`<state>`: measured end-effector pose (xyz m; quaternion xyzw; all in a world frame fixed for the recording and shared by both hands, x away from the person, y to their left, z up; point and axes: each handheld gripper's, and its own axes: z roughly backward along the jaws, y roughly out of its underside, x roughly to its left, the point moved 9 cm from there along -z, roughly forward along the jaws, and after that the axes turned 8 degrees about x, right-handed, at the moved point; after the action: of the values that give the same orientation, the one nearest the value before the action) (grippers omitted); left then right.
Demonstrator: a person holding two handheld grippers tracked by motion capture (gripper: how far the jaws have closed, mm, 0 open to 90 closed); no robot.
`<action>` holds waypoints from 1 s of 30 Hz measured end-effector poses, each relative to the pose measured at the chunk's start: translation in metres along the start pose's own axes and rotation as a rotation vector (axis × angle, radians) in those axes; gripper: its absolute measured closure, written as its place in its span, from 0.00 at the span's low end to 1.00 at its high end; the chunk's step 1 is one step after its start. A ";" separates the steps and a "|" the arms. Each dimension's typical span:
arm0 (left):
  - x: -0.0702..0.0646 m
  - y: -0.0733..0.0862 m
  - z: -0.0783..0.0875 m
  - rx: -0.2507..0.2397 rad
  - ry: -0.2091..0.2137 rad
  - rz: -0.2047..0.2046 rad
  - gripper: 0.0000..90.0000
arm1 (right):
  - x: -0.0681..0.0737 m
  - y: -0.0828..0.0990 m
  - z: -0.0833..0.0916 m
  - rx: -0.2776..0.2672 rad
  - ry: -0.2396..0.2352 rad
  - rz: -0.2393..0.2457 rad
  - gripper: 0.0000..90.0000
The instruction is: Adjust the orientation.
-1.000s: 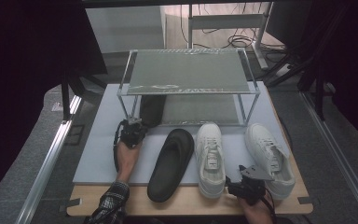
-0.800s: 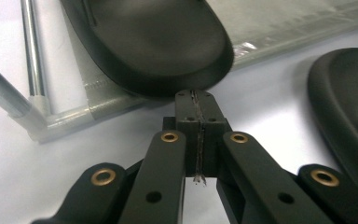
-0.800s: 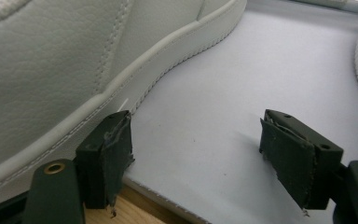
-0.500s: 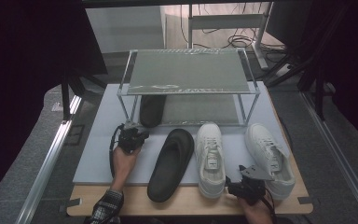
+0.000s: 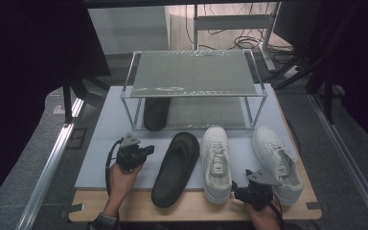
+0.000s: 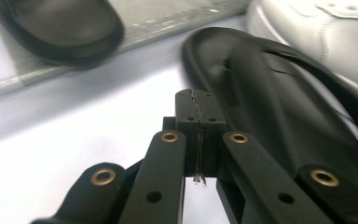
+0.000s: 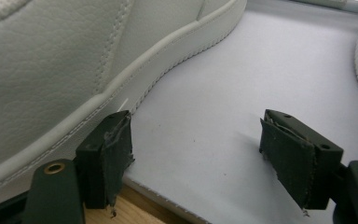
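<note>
Grippers sat at the near edge of the grey mat (image 5: 100, 158). Left gripper (image 5: 146, 151) hung just left of the black slipper (image 5: 176, 167), jaws pressed together with nothing between them; its own view showed the closed tips (image 6: 198, 112) over the mat, pointing toward that slipper (image 6: 279, 102). Second black slipper (image 5: 156, 112) lay on the lower shelf of the clear rack (image 5: 191, 91), at its left end. Right gripper (image 5: 242, 191) rested low between the two white sneakers, jaws standing apart and empty. In the right gripper view one pad (image 7: 114, 154) lay just beside a sneaker's sole (image 7: 121, 84); contact could not be told. Left sneaker (image 5: 216, 163) lay beside the slipper, right sneaker (image 5: 275, 160) further right.
</note>
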<state>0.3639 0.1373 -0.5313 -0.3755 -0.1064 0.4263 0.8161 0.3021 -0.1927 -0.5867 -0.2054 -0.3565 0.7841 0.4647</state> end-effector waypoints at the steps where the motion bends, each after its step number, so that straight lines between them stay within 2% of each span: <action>1: -0.004 0.001 0.002 -0.003 0.008 -0.005 0.99 | 0.000 0.000 0.000 0.000 0.000 0.000 0.28; 10: -0.045 0.008 0.008 -0.001 0.074 -0.063 0.99 | 0.000 0.000 0.000 0.000 0.000 0.000 0.28; 15: -0.058 0.015 -0.001 0.025 0.092 -0.082 0.99 | 0.000 0.000 0.000 0.000 0.000 0.000 0.28; 16: -0.059 0.017 -0.005 0.033 0.093 -0.085 0.99 | 0.000 0.000 0.000 0.000 0.000 0.000 0.28; 20: -0.059 0.021 -0.014 0.056 0.047 -0.113 0.99 | 0.000 0.000 0.000 0.000 0.000 0.000 0.28; 24: -0.058 0.021 -0.017 0.058 0.033 -0.127 0.99 | 0.000 0.000 0.000 0.000 0.000 0.000 0.28; 27: -0.053 0.020 -0.017 0.068 -0.001 -0.145 0.99 | 0.000 0.000 0.000 0.000 0.000 0.000 0.28; 30: -0.046 0.019 -0.016 0.068 -0.013 -0.137 0.99 | 0.000 0.000 0.000 0.000 0.000 0.000 0.28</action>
<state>0.3320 0.0996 -0.5492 -0.3365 -0.1227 0.3754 0.8548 0.3021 -0.1927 -0.5867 -0.2054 -0.3565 0.7842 0.4645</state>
